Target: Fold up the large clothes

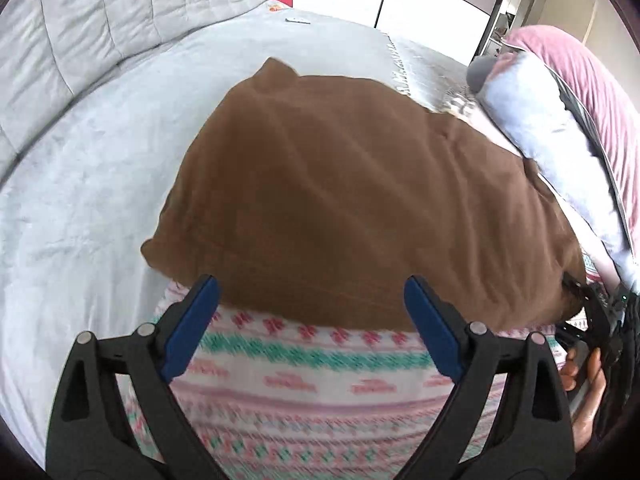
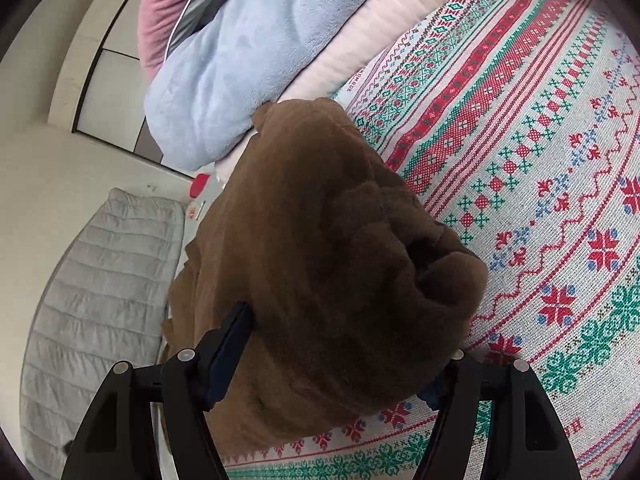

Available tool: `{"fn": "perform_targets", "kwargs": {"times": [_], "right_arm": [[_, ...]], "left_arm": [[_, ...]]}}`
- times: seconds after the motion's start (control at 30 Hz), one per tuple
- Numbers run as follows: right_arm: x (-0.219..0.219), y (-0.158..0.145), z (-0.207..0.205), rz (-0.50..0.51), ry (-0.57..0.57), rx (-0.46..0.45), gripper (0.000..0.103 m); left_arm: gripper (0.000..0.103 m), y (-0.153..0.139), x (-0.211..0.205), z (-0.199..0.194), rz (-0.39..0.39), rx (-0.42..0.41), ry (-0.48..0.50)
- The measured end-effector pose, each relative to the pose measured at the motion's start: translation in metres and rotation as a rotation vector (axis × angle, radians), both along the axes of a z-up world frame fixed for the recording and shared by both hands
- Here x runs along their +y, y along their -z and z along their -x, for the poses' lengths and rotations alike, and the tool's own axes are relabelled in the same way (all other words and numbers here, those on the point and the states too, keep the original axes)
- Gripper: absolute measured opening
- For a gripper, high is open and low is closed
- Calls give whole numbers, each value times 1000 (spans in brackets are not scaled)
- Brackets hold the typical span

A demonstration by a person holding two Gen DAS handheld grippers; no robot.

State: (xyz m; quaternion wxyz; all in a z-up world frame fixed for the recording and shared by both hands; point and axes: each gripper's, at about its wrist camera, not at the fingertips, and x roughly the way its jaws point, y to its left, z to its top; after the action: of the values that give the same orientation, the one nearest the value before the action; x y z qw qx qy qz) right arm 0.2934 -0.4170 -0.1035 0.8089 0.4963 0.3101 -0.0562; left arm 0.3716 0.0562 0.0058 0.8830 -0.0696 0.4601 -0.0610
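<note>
A brown fleece garment (image 1: 352, 196) is shown spread over a patterned bedcover (image 1: 304, 364) woven in red, green and pink bands. Its surface is seen as soft and matte, crossed by shallow diagonal creases, with a small raised peak at its far edge. In the right wrist view the same garment (image 2: 320, 264) is seen bunched into thick rounded folds, with a dark hollow between two of the folds near its right side.

The left tongs (image 1: 312, 300) are held wide apart, nothing being gripped between the blue pads (image 1: 192, 328). The near hem of the garment is seen to lie just ahead of the pad tips, and the patterned bedcover is exposed between the two fingers.

The right tongs (image 2: 340, 356) are also seen parted, and the bunched near end of the garment is seated between the fingers. The left blue pad (image 2: 230, 356) is shown beside the fabric, possibly touching it; the right pad is largely hidden by the garment, so it cannot be told whether the cloth is pinched.

Beyond the garment, a pale blue plush blanket (image 2: 224, 80) and a pink cushion (image 2: 168, 12) are piled at the edge of the bed. A grey quilted pad (image 1: 120, 12) is seen at the left of the left wrist view. A bare hand (image 1: 588, 392) is visible at the lower right of that view, holding the other tool.
</note>
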Motion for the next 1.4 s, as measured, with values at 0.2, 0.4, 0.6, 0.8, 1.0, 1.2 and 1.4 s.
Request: {"fn": "perform_targets", "kwargs": {"times": [0.2,0.4,0.6,0.8,1.0,1.2,1.4], "right_arm": [[-7,3,4,-25,-3,-8,64],[-1,3,1,31,10,-10,37],[14,-24,-2,109,132,37,20],[103,-126,-43,678,111,90,16],[255,-196,-89,1192,-43,-65,15],[453,-139,-113,1674,-522,-224,15],[545,-13,-109,1919,-848,-144,16]], "left_arm": [[87,52,71,-33,88,108,-212],[86,64,93,-44,146,165,-219],[81,35,130,-29,230,128,-265],[81,20,170,-17,373,114,-239],[81,4,229,-1,510,45,-347],[81,3,242,-1,540,40,-365],[81,15,245,-7,570,89,-369]]}}
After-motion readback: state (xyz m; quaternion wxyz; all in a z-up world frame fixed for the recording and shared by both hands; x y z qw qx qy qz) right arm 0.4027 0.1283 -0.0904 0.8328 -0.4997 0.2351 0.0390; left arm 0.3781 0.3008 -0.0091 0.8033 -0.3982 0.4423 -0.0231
